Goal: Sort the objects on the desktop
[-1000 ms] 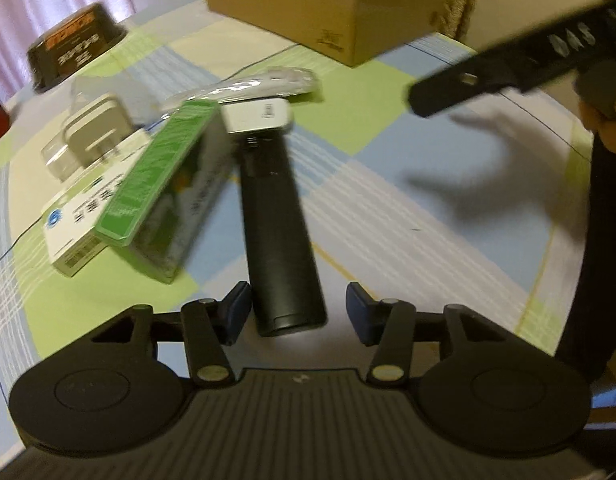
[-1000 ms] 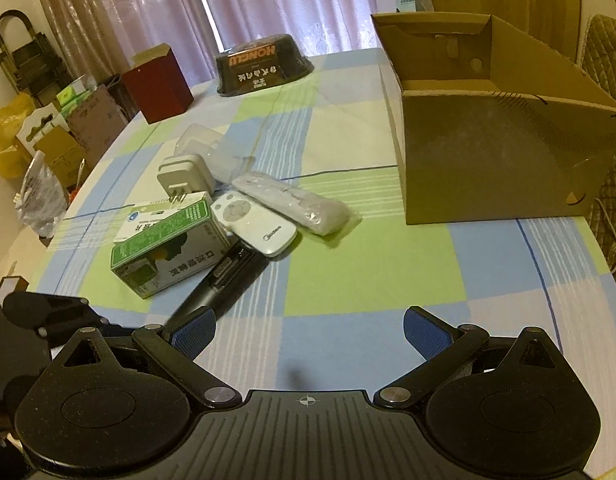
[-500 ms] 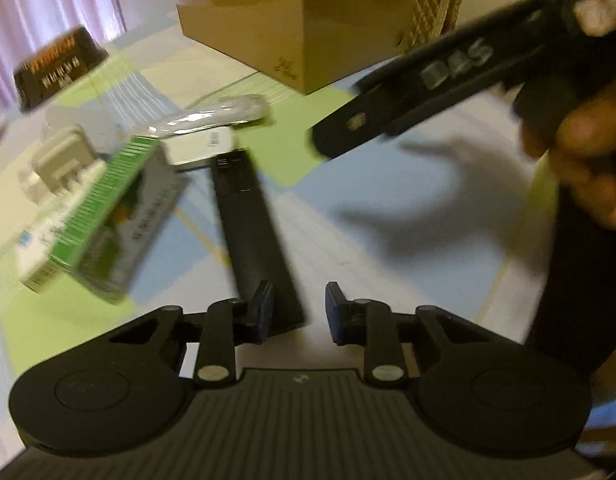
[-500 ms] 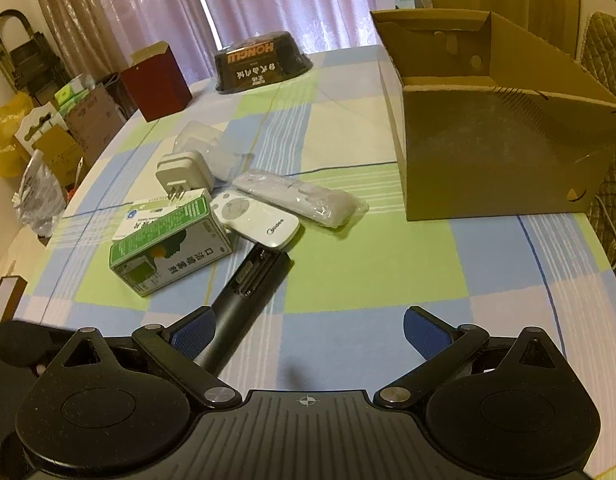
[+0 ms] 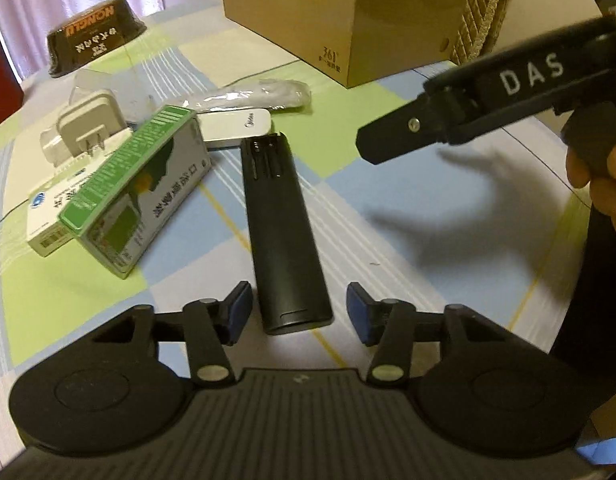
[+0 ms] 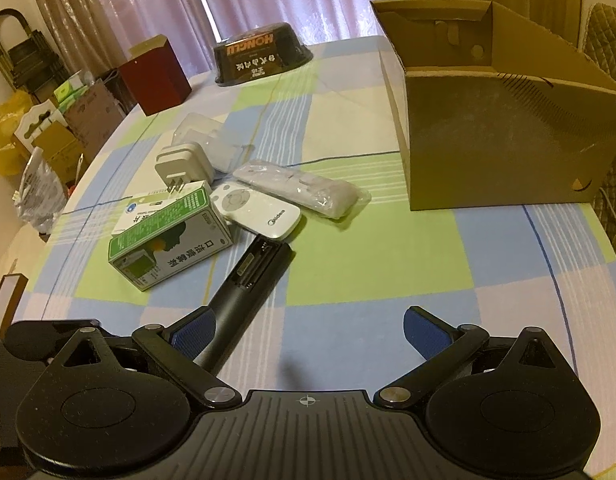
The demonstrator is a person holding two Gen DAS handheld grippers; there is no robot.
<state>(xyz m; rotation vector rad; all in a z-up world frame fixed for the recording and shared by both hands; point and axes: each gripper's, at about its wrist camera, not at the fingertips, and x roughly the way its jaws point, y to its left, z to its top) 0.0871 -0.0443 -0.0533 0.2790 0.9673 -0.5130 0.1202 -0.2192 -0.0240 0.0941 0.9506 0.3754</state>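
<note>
left gripper (image 5: 299,312): spread, its pads on both sides of the near end of the long black plastic remote (image 5: 281,232)
black remote: flat on the bench (image 5: 408,208), just beside the green-and-white carton (image 5: 135,200)
right gripper (image 6: 308,332): spread wide, holding nothing

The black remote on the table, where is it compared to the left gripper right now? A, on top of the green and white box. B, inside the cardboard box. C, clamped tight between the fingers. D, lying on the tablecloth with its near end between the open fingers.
D: the black remote lies flat on the tablecloth, its near end between the open fingers of the left gripper, with gaps either side.
</note>
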